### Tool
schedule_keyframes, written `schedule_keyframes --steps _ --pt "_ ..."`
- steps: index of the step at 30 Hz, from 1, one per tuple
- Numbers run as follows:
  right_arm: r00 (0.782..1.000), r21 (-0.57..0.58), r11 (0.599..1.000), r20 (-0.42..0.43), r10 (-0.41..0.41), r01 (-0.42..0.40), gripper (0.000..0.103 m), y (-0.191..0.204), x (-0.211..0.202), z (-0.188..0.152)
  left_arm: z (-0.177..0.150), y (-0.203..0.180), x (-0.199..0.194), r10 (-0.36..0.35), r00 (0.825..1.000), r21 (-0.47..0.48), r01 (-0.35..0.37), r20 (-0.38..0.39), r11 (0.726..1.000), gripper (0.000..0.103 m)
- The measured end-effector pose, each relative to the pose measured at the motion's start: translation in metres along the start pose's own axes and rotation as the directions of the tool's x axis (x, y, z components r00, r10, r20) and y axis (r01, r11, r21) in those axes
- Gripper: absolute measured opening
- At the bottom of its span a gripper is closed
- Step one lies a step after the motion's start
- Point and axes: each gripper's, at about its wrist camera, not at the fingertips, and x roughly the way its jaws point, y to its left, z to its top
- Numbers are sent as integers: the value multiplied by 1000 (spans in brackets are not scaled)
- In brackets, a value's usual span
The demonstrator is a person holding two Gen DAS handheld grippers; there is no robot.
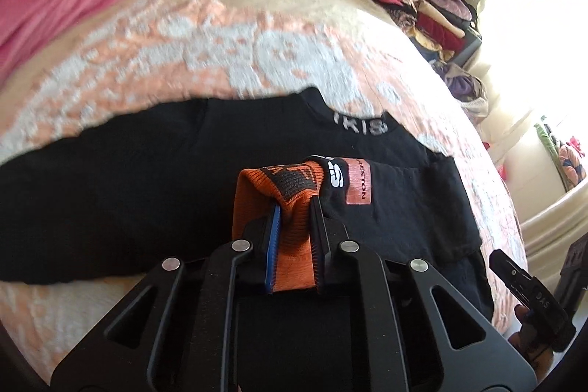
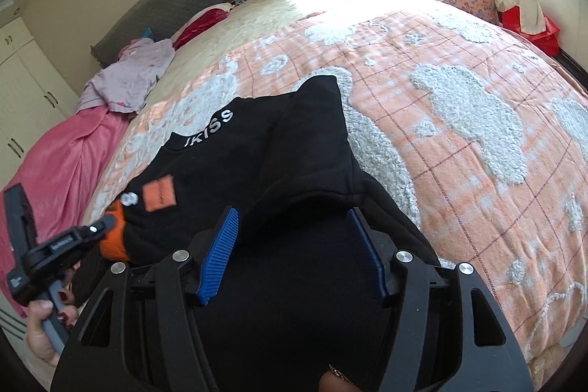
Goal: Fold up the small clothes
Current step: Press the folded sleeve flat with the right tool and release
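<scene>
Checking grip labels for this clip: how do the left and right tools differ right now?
The left tool is shut on the orange cuff; the right tool is open. The left pinches fabric between its pads; the right's pads stand apart over the black top. Both point down at that top.

Both wrist views close, angled down, sharing black top (image 1: 147, 193), bed (image 2: 459, 153)

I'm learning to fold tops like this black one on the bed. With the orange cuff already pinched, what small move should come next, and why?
Probably close the right gripper on the black top. Its jaws stand open over the dark fabric near the hem, not pressing it, while the left gripper is already shut on the orange cuff. With both ends held, the sleeve could be carried across the top.
</scene>
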Motion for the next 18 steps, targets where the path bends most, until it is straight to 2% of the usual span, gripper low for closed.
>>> schedule_keyframes --steps 2,4,6,9,14,18 --pt "1000 -12 1000 1 -9 9 60 3 0 -1 4 3 -5 40 999 18 -41 22 999 8" --pt "1000 -23 1000 -3 -21 21 60 6 2 -2 4 8 2 53 999 27 -53 -10 998 11" --pt "1000 -41 999 -3 -28 28 60 10 4 -1 2 14 7 83 996 24 -83 -24 996 20" --pt "999 -68 997 3 -44 44 60 15 5 0 -1 23 1 84 996 1 -84 -17 996 31" --pt "998 -127 990 5 -58 58 60 26 11 7 -1 25 -13 111 994 6 -111 19 994 33" --pt "997 -187 980 -12 -77 74 60 38 24 12 -1 13 -13 94 995 40 -94 18 995 38"
